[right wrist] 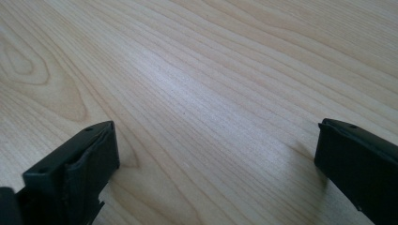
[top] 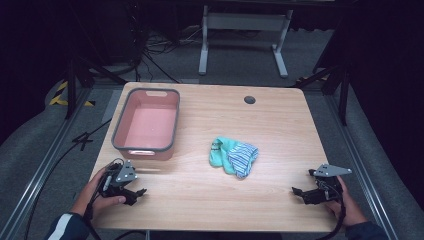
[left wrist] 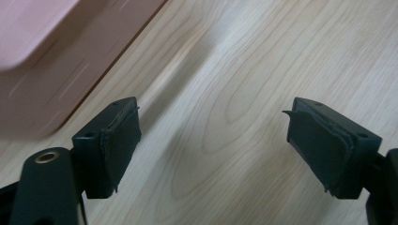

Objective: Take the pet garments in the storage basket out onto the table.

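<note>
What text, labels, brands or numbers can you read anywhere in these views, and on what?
None can be read.
Pink tub: a pale patch on its near wall, too blurred to tell if it is a label.
Folded cloths, one green, one striped: no print visible.
Wooden table: no markings.
Left gripper and right gripper: no lettering.

Both hands come in low at the near edge, one at each corner. The left hand (top: 102, 192) wraps around the left gripper (top: 137, 194) from behind, dark sleeve with a pale stripe at the wrist, jaws pointing right and spread wide with nothing between them. Right hand (top: 345, 202) does the same with the right gripper (top: 296, 192), jaws aimed left toward the middle, also wide apart and holding nothing. Each gripper carries a grey three-cornered plate on top, cable trailing back
</note>
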{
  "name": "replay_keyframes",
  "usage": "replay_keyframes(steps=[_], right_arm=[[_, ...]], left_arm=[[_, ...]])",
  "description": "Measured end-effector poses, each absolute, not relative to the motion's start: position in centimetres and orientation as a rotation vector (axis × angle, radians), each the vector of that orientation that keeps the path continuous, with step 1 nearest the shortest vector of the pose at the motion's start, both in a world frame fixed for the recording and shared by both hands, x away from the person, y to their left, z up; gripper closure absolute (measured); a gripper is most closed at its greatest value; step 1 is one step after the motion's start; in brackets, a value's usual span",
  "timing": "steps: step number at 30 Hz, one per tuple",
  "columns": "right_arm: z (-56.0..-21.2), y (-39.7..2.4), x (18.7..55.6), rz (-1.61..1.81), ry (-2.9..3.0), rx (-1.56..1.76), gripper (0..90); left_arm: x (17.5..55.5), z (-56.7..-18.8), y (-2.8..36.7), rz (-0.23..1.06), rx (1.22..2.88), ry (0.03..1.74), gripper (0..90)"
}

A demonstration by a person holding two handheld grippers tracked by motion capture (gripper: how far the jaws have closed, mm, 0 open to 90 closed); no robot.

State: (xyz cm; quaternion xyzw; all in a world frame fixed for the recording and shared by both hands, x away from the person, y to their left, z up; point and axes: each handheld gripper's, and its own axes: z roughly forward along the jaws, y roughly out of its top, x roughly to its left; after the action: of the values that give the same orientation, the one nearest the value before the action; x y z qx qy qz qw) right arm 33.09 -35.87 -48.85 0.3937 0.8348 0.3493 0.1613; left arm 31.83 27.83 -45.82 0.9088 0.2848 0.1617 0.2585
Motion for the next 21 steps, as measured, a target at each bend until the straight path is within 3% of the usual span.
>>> replay_keyframes(steps=[12, 21], right_arm=[[-48.9, -36.0, 32.7, 0.995, 2.374, 1.138, 0.6], [-48.9, -36.0, 32.7, 0.994, 2.373, 1.14, 0.5]], left_arm=[[31.6, -47.7, 31.6, 0.342, 2.292, 0.895, 15.3], [31.3, -48.2, 31.9, 0.362, 2.232, 0.925, 13.4]])
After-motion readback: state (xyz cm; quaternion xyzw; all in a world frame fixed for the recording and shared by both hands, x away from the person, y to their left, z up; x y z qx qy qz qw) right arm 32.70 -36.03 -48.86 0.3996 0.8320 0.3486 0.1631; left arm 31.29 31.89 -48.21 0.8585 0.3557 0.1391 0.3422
